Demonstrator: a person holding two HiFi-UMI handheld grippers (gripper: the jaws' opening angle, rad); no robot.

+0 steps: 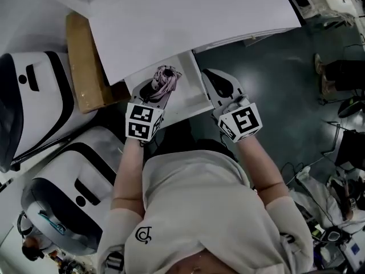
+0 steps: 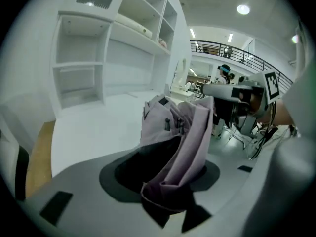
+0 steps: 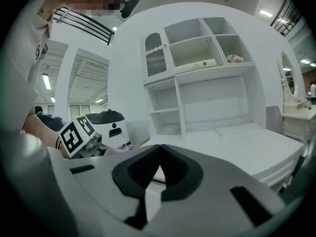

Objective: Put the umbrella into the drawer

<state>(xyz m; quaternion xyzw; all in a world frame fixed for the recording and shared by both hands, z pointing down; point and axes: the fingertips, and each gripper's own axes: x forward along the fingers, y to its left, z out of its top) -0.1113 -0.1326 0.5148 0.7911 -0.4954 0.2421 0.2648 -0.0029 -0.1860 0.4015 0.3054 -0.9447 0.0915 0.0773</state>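
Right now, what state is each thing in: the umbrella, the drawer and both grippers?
Umbrella: folded up, clamped in the left gripper.
Left gripper: shut on the umbrella, above the drawer.
Right gripper: shut, holding nothing.
Drawer: pulled open.

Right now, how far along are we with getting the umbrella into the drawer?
Done: the drawer stands open, and the folded umbrella is gripped in the left gripper. In hand: it hangs over the drawer, not yet inside. To do: lower it and release. The right gripper is shut and empty.
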